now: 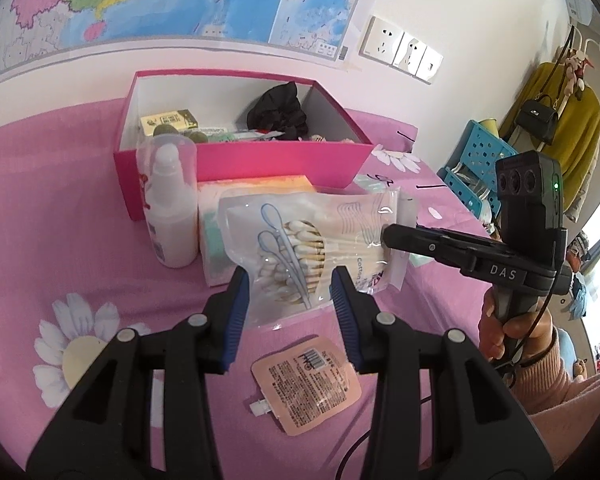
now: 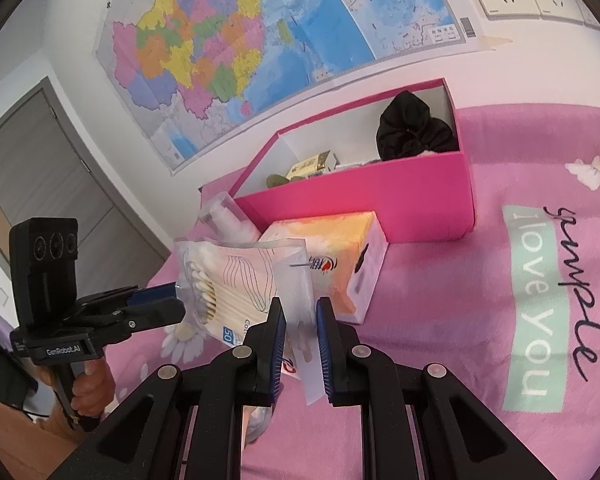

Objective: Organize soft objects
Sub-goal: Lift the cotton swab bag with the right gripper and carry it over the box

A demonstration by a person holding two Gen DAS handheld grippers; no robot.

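Observation:
A clear bag of cotton swabs (image 1: 300,248) hangs above the pink bedspread in front of a pink box (image 1: 244,160). My right gripper (image 1: 388,240) comes in from the right and is shut on the bag's right edge; in the right wrist view the bag (image 2: 236,288) sits between its fingers (image 2: 300,324). My left gripper (image 1: 290,280) is open, with its jaws on either side of the bag's lower end and not closed on it. It also shows in the right wrist view (image 2: 176,300) at the bag's left edge.
A tissue pack (image 1: 256,188) and a white lotion bottle (image 1: 172,216) stand before the box. The box holds a black scrunchie (image 1: 280,112) and small packets. A peach spout pouch (image 1: 306,384) lies on the bedspread near me. A blue crate (image 1: 476,160) stands at the right.

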